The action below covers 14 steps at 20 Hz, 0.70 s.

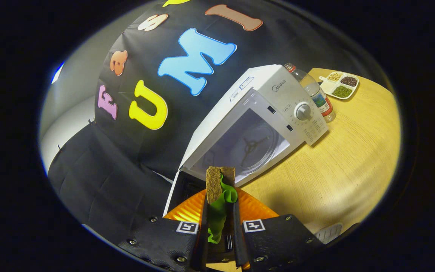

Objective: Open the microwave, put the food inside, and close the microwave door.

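So the hand-held gripper (220, 215) is clamped on the sandwich (219, 189), both fingers pressing its sides, green lettuce hanging out. It's right in front of the microwave (263, 113), whose door (181, 189) hangs open, cavity facing us. Behind the microwave on the table (346, 162) stand a bottle (317, 94) and a divided tray (340, 85).

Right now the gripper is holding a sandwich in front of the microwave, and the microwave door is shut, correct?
Not quite. The gripper does hold the sandwich between its two fingers, just in front of the microwave, but the door is open, not shut. The gripper view shows the bare inside with the glass turntable beyond the sandwich.
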{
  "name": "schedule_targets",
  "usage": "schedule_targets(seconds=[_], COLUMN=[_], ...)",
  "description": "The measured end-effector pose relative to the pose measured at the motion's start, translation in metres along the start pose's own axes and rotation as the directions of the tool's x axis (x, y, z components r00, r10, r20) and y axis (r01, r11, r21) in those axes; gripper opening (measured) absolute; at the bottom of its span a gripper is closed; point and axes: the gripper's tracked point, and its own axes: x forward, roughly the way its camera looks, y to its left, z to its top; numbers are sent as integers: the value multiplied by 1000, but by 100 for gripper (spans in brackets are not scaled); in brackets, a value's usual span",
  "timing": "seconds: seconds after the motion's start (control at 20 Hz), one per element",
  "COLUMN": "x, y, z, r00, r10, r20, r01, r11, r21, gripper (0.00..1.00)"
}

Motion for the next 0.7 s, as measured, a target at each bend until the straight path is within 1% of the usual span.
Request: schedule_targets(seconds=[0.4,0.7], x=[64,118], y=[-16,-31], z=[2,16], r00=[995,985], r10=[-51,-80], r20=[85,153], r01=[51,76], r11=[999,997], r21=[1,28], gripper=[28,28])
